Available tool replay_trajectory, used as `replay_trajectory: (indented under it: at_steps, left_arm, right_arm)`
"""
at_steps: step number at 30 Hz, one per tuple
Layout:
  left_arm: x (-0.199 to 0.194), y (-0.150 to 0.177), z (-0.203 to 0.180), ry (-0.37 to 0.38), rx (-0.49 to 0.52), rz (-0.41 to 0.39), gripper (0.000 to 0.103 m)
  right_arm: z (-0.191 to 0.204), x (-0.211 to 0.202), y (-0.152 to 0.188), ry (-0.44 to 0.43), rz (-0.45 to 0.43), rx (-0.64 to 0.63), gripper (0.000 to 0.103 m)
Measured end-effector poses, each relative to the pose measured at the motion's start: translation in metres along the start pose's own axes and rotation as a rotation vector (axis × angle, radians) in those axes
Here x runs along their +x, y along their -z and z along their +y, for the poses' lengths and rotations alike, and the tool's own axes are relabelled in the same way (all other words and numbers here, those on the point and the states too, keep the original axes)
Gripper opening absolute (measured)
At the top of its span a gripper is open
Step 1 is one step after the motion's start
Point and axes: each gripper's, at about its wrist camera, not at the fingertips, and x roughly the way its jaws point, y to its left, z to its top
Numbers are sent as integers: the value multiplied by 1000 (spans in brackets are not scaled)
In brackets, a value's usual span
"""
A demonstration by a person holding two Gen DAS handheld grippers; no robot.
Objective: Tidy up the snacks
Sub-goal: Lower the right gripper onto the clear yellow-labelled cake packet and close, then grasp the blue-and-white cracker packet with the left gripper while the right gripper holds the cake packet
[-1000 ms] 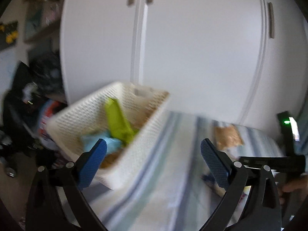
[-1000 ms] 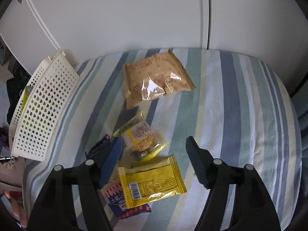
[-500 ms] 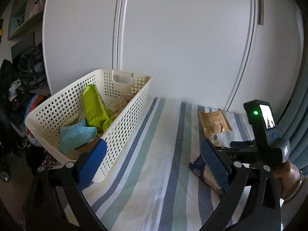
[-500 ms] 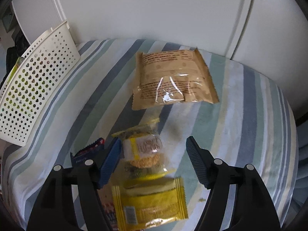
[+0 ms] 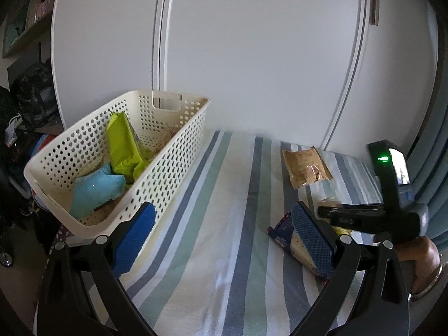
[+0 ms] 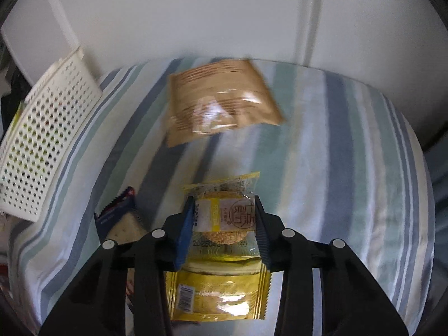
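Observation:
My right gripper (image 6: 224, 219) is shut on a clear, yellow-edged cookie packet (image 6: 224, 196), one finger pressed against each side. Just behind it lies a yellow snack packet (image 6: 215, 294). A navy cracker packet (image 6: 120, 218) lies to its left and a brown bag (image 6: 221, 100) lies farther off. My left gripper (image 5: 224, 224) hangs open and empty over the striped cloth (image 5: 224, 184), right of the cream perforated basket (image 5: 173, 156). The basket holds a lime-green packet (image 5: 123, 145) and a light-blue packet (image 5: 95, 187). In the left wrist view the right gripper (image 5: 364, 215) sits low at the right.
White wardrobe doors (image 5: 252, 56) stand close behind the striped surface. Dark bags and clutter (image 5: 28, 98) fill the floor left of the basket (image 6: 47, 140). A hand (image 5: 422, 254) holds the right gripper's handle. A blue curtain (image 5: 436, 168) hangs at the right edge.
My right gripper moved forward over the cookie packet and its fingers closed on it. The left gripper has settled, still open, beside the basket.

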Motion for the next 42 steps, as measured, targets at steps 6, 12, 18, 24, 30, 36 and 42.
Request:
replay_trajectory:
  at_steps: [6,12,18,24,30,36,42]
  left_arm:
    - [9,2,-3,17,5,37,99]
    - [16,4,-6,47,9,68,99]
    - [33,7,-14,44,-19,164,99]
    - [44,15,-55,81,0,265,99]
    - [72,23,-89,95,-16,390,99]
    - [99,30,-104,46,-67,474,99]
    - [112,33,-111,-8,-80,484,99]
  right_arm:
    - [-41,-17,22,7,-14,111,40]
    - [-85,-41,42,-57,-98,265,40]
    - [-110,-49,52,-101,-131,342,40]
    - [-104,-51,53,-118,-147,314,40]
    - [-110,-51,54,-148,-139,342,40]
    - [-114,-52,54,-160,-143,363,40]
    - [-118,-53,54,-175,-150,377,40]
